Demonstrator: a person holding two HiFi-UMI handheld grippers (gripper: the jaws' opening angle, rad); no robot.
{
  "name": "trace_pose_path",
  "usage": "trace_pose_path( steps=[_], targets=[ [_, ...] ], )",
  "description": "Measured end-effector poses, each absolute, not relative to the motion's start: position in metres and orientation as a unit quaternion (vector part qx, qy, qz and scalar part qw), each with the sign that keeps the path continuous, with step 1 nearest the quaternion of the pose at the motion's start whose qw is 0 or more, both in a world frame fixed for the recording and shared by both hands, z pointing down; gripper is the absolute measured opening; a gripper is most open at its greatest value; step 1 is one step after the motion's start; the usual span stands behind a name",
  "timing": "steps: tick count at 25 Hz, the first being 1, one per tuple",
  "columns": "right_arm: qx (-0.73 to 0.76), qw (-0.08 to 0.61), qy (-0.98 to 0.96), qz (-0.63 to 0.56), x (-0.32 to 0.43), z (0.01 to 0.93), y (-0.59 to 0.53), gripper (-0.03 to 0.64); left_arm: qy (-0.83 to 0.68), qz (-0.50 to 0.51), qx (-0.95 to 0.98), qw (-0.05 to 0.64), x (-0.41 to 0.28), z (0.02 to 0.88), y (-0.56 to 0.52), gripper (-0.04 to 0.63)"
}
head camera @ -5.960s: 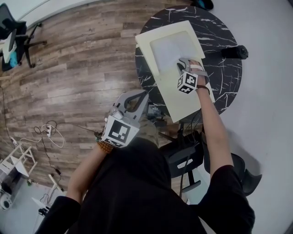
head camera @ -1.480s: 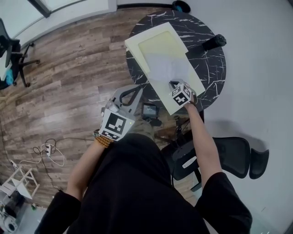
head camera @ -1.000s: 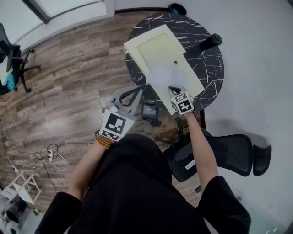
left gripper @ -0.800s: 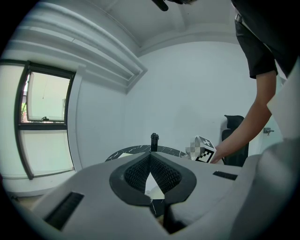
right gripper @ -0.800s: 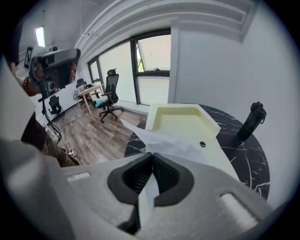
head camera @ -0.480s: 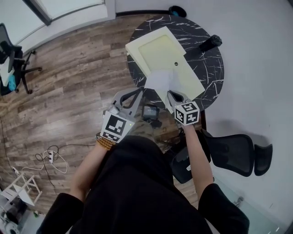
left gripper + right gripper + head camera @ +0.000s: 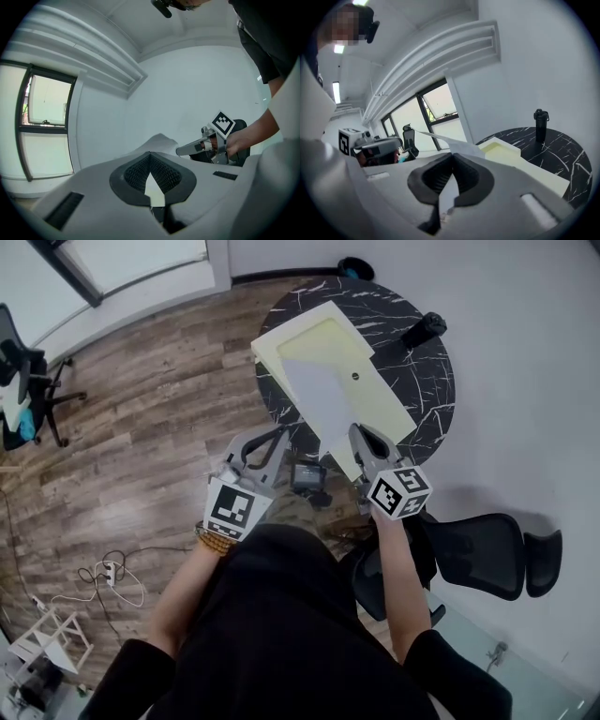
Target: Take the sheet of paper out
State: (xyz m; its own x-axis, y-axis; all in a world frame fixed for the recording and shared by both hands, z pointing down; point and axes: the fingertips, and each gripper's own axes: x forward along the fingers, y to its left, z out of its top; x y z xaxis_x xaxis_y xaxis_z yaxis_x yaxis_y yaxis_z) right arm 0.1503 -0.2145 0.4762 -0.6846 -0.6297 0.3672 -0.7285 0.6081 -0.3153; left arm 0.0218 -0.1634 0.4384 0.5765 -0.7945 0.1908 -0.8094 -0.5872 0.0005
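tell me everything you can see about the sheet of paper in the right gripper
The sheet of paper is plain, thin, whitish-grey and rectangular, with no print visible. The right gripper pinches its near edge, jaws shut on it. It slants away over the pale yellow tray on the black marbled round table. In the right gripper view it shows nearly edge-on and slightly bowed. Whether its far edge touches the tray I cannot tell.
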Motion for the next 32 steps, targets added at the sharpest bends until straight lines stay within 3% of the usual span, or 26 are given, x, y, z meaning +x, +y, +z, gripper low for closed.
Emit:
trace_pose_path(
  steps=[5,14,32],
  targets=[
    [0.384,-0.012,-0.886,0.261,0.15,0.413,-0.211,-0.002,-0.475,0.05,0.878,0.037,0.012,0.409,-0.163,-0.006],
    [0.4,-0.092,-0.891,0.197,0.141,0.34,-0.193,-0.002,-0.491,0.0,0.87,0.04,0.01,0.358,-0.152,-0.006],
    [0.431,-0.105,-0.87,0.218,0.121,0.348,-0.201,-0.002,-0.488,-0.003,0.87,0.073,-0.012,0.378,-0.153,-0.006]
  ],
)
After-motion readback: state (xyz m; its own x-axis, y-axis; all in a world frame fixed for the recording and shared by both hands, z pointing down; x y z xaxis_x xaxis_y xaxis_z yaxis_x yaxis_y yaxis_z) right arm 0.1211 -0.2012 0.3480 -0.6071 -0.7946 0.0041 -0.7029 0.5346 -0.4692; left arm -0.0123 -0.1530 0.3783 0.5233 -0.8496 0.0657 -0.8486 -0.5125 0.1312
